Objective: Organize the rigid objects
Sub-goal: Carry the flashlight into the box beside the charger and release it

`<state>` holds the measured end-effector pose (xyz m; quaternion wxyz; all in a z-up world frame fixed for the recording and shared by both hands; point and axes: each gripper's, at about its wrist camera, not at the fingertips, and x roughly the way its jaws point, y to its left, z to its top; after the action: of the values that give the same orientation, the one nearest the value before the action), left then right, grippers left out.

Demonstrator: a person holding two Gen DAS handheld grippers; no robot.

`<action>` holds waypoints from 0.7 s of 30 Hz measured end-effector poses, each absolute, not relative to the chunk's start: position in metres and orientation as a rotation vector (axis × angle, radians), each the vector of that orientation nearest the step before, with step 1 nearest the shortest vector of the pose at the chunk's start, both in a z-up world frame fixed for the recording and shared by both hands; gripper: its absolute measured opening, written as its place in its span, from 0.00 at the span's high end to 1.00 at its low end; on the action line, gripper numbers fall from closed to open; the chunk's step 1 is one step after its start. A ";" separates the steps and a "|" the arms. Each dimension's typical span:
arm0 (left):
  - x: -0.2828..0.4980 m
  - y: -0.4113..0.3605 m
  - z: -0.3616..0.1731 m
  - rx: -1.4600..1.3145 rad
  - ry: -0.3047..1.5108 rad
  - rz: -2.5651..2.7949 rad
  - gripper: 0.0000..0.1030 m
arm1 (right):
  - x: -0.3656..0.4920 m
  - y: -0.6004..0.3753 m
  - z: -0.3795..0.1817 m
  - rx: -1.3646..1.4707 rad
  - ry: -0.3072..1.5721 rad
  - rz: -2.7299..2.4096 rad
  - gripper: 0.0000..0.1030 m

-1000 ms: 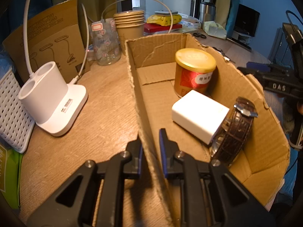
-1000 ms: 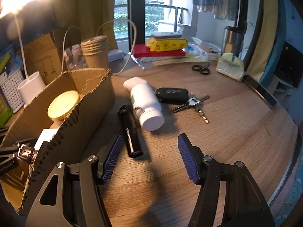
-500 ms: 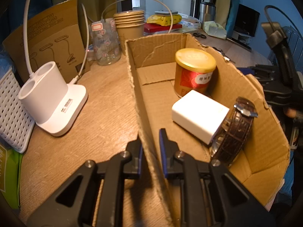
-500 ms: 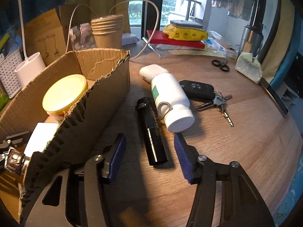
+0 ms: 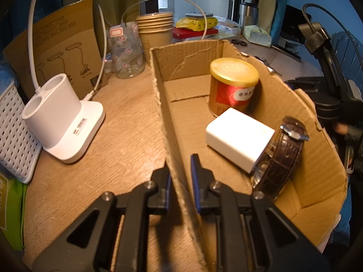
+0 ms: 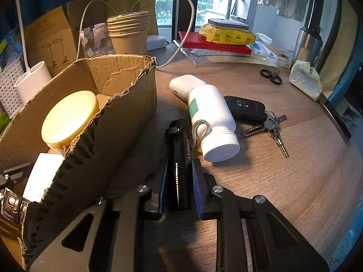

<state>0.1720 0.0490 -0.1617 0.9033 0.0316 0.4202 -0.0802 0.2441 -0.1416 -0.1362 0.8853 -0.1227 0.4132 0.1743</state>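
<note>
My left gripper (image 5: 180,170) is shut on the near left wall of the cardboard box (image 5: 163,104), one finger outside and one inside. The box holds a gold-lidded red can (image 5: 232,86), a white block (image 5: 238,139) and a brown leather watch (image 5: 283,154). My right gripper (image 6: 179,170) is shut on a black flashlight (image 6: 180,149) that lies on the wooden table beside the box (image 6: 122,127). A white bottle (image 6: 211,122) lies touching the flashlight's lanyard, with a white earbud case (image 6: 183,83) behind it and a car key with keys (image 6: 247,110) to its right.
A white lamp base (image 5: 61,122), a white basket (image 5: 11,131), a clear jar (image 5: 127,49) and stacked paper cups (image 5: 155,31) stand left of and behind the box. Scissors (image 6: 271,76), a red book (image 6: 215,44) and a steel flask (image 6: 308,43) sit at the far right.
My right gripper moved forward over the flashlight and closed its fingers on it. The left gripper kept its hold on the box wall.
</note>
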 end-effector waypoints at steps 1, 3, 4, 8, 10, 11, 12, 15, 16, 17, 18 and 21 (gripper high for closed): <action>0.172 0.049 -0.162 0.065 0.868 -0.166 0.84 | 0.244 -0.141 -0.136 -0.261 0.858 0.360 0.79; 0.172 0.049 -0.162 0.065 0.869 -0.166 0.84 | 0.242 -0.140 -0.135 -0.268 0.851 0.361 0.79; 0.172 0.049 -0.162 0.065 0.869 -0.166 0.84 | 0.240 -0.139 -0.134 -0.271 0.847 0.362 0.79; 0.172 0.049 -0.162 0.065 0.869 -0.166 0.84 | 0.234 -0.139 -0.131 -0.279 0.822 0.357 0.79; 0.172 0.049 -0.162 0.065 0.869 -0.166 0.84 | 0.231 -0.141 -0.128 -0.270 0.811 0.356 0.79; 0.172 0.049 -0.162 0.065 0.869 -0.166 0.84 | 0.229 -0.143 -0.126 -0.266 0.806 0.356 0.79; 0.172 0.049 -0.162 0.065 0.869 -0.166 0.84 | 0.227 -0.144 -0.123 -0.260 0.800 0.357 0.79; 0.172 0.049 -0.162 0.065 0.869 -0.166 0.84 | 0.219 -0.147 -0.114 -0.242 0.779 0.367 0.79; 0.172 0.049 -0.162 0.065 0.869 -0.166 0.84 | 0.216 -0.147 -0.110 -0.241 0.768 0.369 0.79; 0.172 0.049 -0.162 0.065 0.869 -0.166 0.84 | 0.214 -0.147 -0.105 -0.241 0.759 0.370 0.79; 0.172 0.049 -0.162 0.065 0.869 -0.166 0.84 | 0.212 -0.147 -0.102 -0.240 0.750 0.373 0.79; 0.172 0.049 -0.162 0.065 0.869 -0.166 0.84 | 0.205 -0.146 -0.089 -0.239 0.720 0.382 0.79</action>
<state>0.1719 0.0488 -0.1616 0.9033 0.0317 0.4202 -0.0801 0.2047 -0.1460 -0.0893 0.9112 -0.1157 0.3494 0.1851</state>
